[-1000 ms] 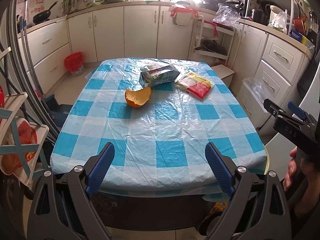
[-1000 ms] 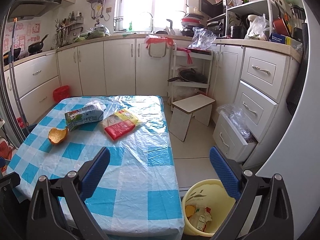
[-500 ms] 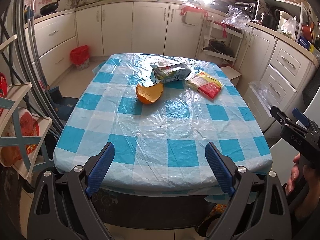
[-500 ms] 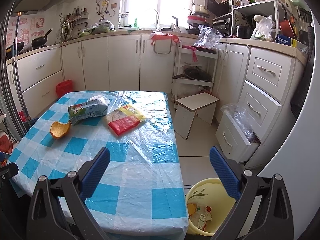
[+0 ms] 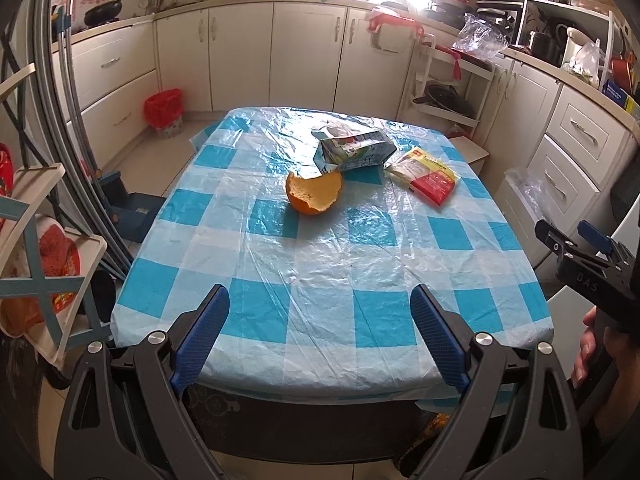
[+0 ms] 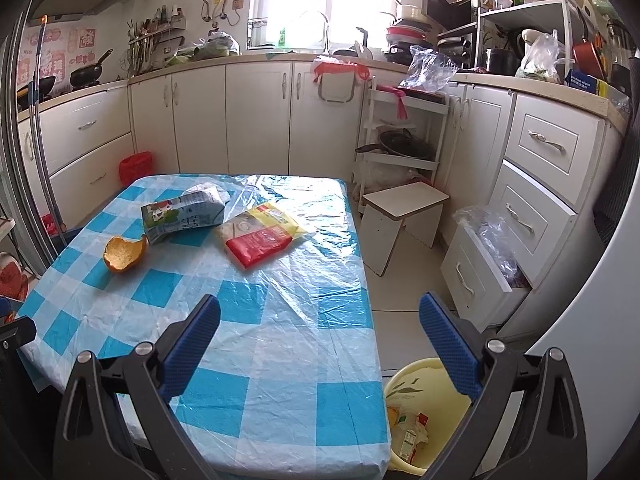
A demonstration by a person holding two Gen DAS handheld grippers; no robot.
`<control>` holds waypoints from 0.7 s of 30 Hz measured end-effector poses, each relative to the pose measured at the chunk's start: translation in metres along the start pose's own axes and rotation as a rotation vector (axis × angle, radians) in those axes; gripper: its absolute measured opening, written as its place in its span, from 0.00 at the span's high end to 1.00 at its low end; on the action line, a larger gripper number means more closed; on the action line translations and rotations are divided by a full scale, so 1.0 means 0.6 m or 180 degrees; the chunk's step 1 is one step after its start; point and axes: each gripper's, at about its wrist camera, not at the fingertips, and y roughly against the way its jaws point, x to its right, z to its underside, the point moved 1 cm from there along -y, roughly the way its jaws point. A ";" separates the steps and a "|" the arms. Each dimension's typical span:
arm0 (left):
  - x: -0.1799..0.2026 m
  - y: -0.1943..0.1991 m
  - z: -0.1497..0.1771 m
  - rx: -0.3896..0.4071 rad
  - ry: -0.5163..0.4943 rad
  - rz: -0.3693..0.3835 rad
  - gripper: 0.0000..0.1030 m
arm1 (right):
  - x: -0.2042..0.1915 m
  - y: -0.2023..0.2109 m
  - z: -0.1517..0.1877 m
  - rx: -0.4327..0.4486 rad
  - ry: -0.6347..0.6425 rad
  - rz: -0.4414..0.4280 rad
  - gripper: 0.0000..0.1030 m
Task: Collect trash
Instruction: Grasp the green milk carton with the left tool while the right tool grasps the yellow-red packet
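Observation:
An orange peel [image 5: 315, 193] [image 6: 124, 255], a crushed milk carton [image 5: 354, 151] [image 6: 182, 217] and a yellow-red packet [image 5: 426, 174] [image 6: 260, 235] lie on the far half of the blue-checked table [image 5: 320, 280] [image 6: 280, 320]. A yellow bin [image 6: 424, 412] with some trash in it stands on the floor at the table's near right corner. My left gripper [image 5: 320, 332] is open and empty over the near table edge. My right gripper [image 6: 320, 340] is open and empty over the table's right edge, above the bin; it also shows in the left wrist view [image 5: 576, 256].
White cabinets line the back and right walls. A white stool [image 6: 404, 216] and a rack [image 6: 400, 136] stand right of the table. A lower drawer [image 6: 484, 276] hangs open with a plastic bag. A red bin [image 5: 164, 110] is at the back left. A folding rack [image 5: 36, 280] stands at left.
Both grippers have risen slightly and tilted, so the table sits lower and nearer in view. The trash items have not moved. Both stay open.

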 end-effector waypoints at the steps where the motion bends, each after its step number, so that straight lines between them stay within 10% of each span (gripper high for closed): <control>1: -0.005 -0.003 -0.005 0.0025 -0.0015 -0.0003 0.15 | -0.001 -0.012 -0.004 -0.0062 0.0013 -0.0005 0.07; 21: -0.037 -0.100 -0.135 0.0212 -0.0300 -0.0119 0.14 | -0.026 -0.292 -0.078 -0.0973 -0.0728 -0.0490 0.08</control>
